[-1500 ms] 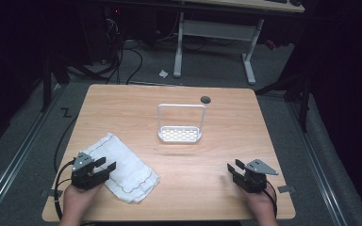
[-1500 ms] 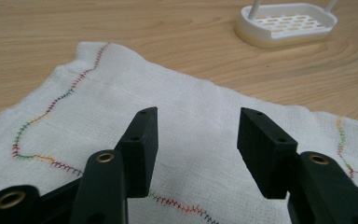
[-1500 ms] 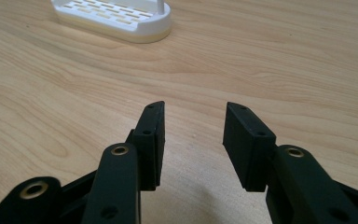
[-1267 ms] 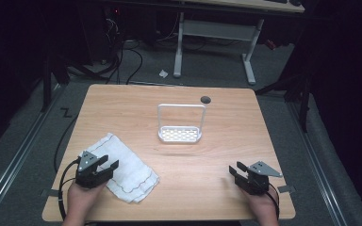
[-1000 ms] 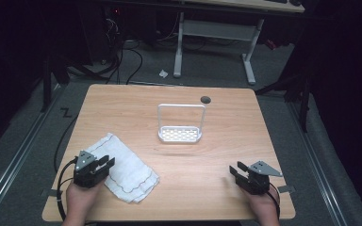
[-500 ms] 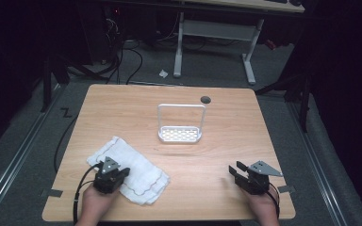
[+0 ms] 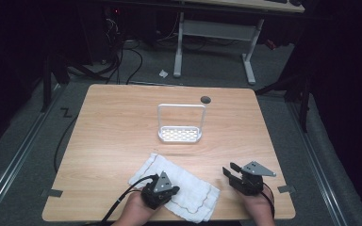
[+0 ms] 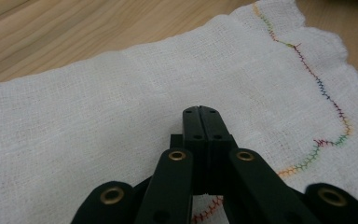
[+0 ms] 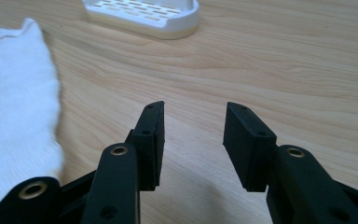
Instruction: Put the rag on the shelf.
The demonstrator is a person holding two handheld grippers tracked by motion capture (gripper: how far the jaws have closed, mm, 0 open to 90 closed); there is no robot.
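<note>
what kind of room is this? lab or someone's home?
Most likely a lab or test workspace, not a home: a bare wooden table under a fixed camera, loose cables across a grey carpet floor, and an adjustable desk frame behind.

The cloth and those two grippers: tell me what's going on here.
A person works a gripper in each hand at a wooden table. The left gripper sits over the white cloth near the front edge, jaws shut; whether they pinch any fabric can't be told. The right gripper rests open above bare wood beside the cloth, holding nothing. A white rack stands at mid-table, untouched.
</note>
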